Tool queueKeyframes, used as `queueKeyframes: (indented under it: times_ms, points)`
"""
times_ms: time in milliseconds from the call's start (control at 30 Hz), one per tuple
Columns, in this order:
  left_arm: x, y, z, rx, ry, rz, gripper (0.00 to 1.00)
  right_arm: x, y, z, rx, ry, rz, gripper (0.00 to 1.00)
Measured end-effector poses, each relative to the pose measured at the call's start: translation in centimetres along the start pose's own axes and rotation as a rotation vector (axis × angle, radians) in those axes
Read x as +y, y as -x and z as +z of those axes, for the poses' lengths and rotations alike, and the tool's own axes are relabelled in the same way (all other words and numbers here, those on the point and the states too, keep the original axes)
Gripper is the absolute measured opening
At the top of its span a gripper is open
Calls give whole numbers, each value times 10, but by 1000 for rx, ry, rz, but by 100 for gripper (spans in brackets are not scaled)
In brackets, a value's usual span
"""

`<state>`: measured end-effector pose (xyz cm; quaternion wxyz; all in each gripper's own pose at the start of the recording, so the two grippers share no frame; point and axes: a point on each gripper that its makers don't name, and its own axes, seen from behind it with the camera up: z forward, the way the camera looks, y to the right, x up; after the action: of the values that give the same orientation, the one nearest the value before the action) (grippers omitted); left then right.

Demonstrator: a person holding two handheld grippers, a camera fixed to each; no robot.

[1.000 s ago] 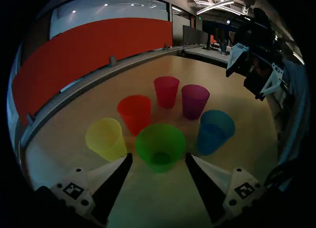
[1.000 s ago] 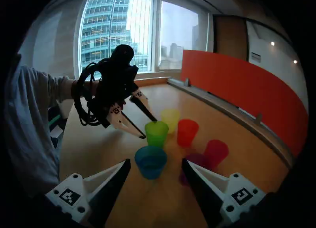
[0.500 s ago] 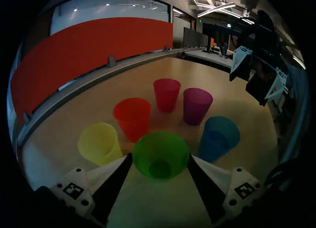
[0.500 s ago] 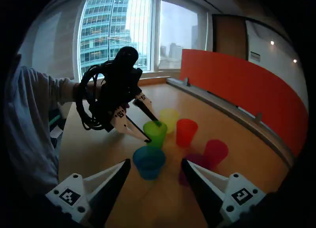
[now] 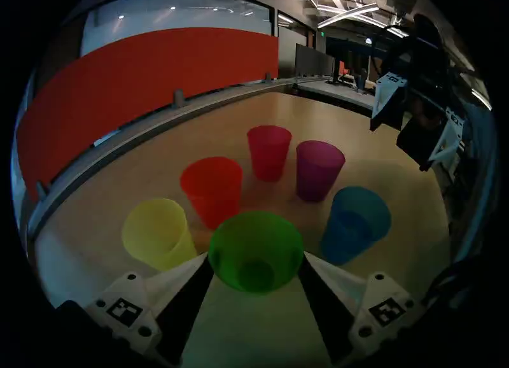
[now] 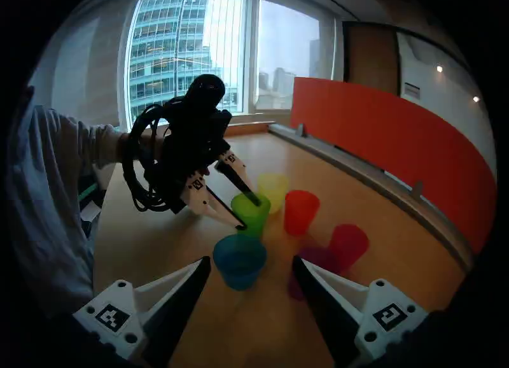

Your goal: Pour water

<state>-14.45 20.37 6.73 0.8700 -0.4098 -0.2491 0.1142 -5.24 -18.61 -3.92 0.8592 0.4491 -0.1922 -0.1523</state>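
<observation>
**Six coloured cups on a worktop, one hand-held gripper straddling the green cup**

Left gripper view: the left hand-held gripper (image 5: 254, 266) sits low over a pale wooden worktop (image 5: 210, 129). Its two fingers are spread wide w/ the green cup (image 5: 254, 250) btwn them. Both fingertips lie right against the cup's wall near the rim. Whether they actually press on it can't be told from this angle. The cup stands upright, its open mouth toward the camera.

Behind it, five more upright cups form a loose ring. The yellow cup (image 5: 156, 231) is at left, then the orange cup (image 5: 212, 186), and the red cup (image 5: 268, 150) is at the back. The purple cup (image 5: 318, 167) is beside the red, and the blue cup (image 5: 355, 221) is at right (the green cup's nearest neighbour on that side). A long orange-red partition (image 5: 146, 69) runs along the worktop's far edge.

Right gripper view: the right hand-held gripper (image 6: 250, 261) has its fingers wide apart and grips nothing. The blue cup stands on the worktop just ahead of the tips, centred btwn them and apart from both. Beyond it is the left hand-held gripper, a black body w/ a looped cable (image 6: 133, 177), held out from a person's grey sleeve (image 6: 51, 196). It angles down w/ one finger on each side of the green cup. A big window (image 6: 184, 56) w/ tall buildings outside fills the background.
</observation>
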Motion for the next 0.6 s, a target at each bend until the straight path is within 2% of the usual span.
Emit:
queueKeyframes:
  times_ms: [267, 600]
  points:
    - [-1, -3, -3, 15, -1, -7, 86, -1, 3, 4, -4, -5, 2, 100]
    - [1, -23, -26, 85, -8, -4, 86, -2, 13, 16, -17, -13, 1, 100]
